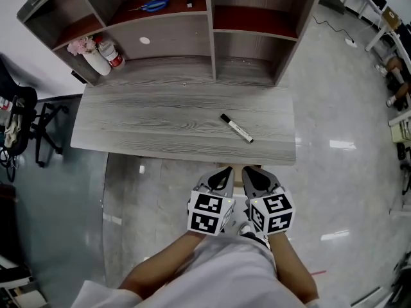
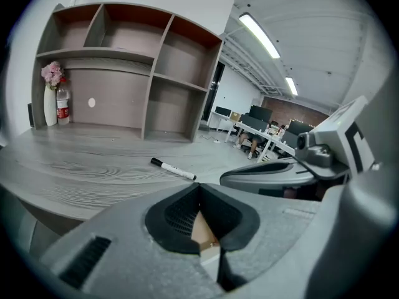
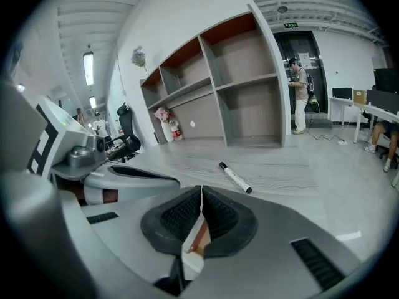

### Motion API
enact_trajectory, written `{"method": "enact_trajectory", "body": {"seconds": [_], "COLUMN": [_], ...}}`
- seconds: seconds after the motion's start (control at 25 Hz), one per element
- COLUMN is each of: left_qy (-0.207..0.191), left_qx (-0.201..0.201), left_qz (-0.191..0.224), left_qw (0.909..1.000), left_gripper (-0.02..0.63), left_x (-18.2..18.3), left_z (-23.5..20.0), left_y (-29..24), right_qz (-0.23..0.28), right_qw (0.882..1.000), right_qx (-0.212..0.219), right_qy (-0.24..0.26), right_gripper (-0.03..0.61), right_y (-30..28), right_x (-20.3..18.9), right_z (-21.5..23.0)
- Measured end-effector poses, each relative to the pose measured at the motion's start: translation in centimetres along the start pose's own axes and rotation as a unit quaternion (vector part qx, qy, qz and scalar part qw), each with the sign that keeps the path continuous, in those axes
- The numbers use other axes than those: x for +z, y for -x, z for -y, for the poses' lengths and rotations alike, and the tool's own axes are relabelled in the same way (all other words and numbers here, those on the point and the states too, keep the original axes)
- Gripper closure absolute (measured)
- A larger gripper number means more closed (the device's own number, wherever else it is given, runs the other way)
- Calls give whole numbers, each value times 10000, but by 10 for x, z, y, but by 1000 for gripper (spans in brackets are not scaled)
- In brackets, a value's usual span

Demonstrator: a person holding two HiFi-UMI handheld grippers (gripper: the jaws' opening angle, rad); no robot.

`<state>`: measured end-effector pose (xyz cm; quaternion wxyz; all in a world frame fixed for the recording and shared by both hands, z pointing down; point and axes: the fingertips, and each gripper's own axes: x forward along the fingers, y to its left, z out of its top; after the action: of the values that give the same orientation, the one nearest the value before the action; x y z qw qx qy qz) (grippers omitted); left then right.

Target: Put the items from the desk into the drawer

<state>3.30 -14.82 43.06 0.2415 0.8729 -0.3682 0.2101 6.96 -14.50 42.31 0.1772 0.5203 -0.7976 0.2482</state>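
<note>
The marker [image 1: 236, 128] lies flat on the desk [image 1: 141, 117], near the front edge. It looks light, hard and smooth, so it may roll. Pinch it across the middle. Nothing lies close to it; the vase [image 1: 96, 61] and bottle [image 1: 110, 52] stand far back. Your left gripper [image 1: 226, 172] and right gripper [image 1: 249, 172] are squeezed closed and empty, below the desk edge.
</note>
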Motion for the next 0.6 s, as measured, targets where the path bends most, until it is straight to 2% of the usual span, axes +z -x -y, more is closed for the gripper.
{"method": "enact_trajectory", "body": {"seconds": [0.4,0.6], "left_qy": [127,161], "left_qx": [-261,-312], "left_qz": [-57,-98], "left_qw": [9996,9993], "left_gripper": [612,612], "left_x": [15,19], "left_z": [-36,-53], "left_y": [-33,-47], "right_qz": [-273,-610], "right_qw": [9984,9917], "right_qx": [-325,-425], "right_qy": [377,1053], "right_gripper": [575,575], "right_y": [-57,-84], "right_x": [19,20], "right_z": [23,36]}}
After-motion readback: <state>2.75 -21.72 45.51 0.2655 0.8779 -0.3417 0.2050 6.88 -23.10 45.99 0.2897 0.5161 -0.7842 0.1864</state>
